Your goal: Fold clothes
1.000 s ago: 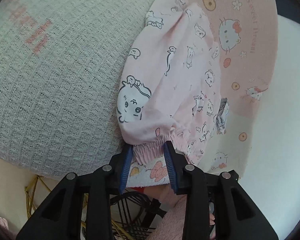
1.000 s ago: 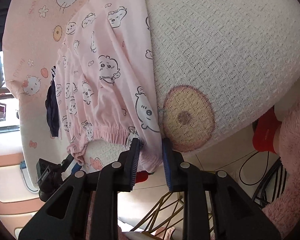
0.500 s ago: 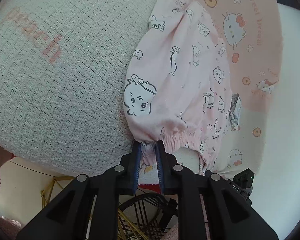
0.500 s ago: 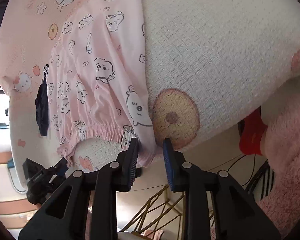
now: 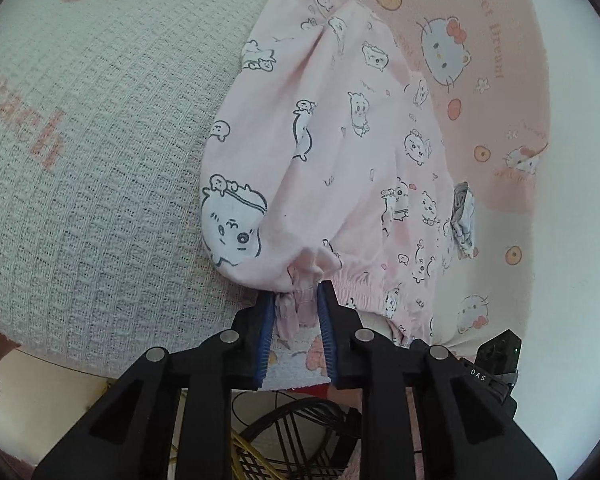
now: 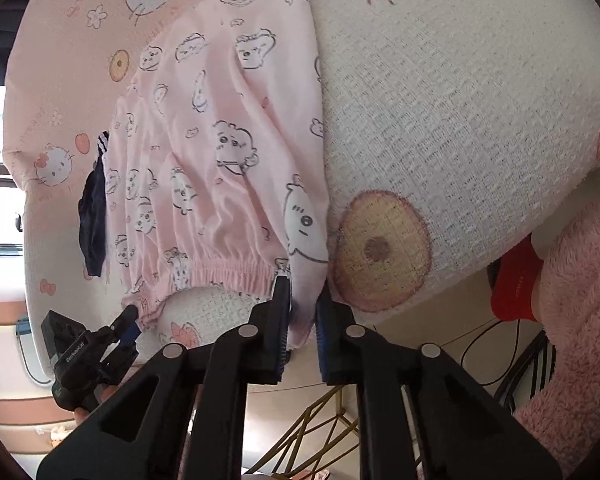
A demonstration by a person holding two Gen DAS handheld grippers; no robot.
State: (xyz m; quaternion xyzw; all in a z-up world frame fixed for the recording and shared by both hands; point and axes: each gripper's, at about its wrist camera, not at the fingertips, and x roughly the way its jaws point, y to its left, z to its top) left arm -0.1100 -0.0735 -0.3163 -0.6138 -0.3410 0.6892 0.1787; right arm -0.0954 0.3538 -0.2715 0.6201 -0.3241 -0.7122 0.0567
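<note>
A pink garment (image 5: 340,168) printed with cartoon animals lies flat on the bed, its elastic waistband (image 6: 228,272) along the near edge. My left gripper (image 5: 296,300) is shut on one waistband corner, and the fabric bunches up between the blue pads. My right gripper (image 6: 303,304) is shut on the opposite corner, pink cloth hanging between its fingers. Each view also shows the other tool: the left gripper (image 6: 129,322) sits at the far end of the waistband, and the black body of the right gripper (image 5: 496,360) shows at the lower right.
A white waffle blanket (image 5: 100,160) and a pink cat-print sheet (image 5: 480,80) cover the bed. A small dark striped item (image 6: 94,220) lies beside the garment. Below the bed edge are a wire rack (image 5: 292,432), a red object (image 6: 516,284) and pink fluffy fabric (image 6: 580,340).
The left gripper went from wide open to shut on the waistband corner, bunching it. The right gripper's fingers narrowed onto the other corner. The garment's near edge is drawn taut.
</note>
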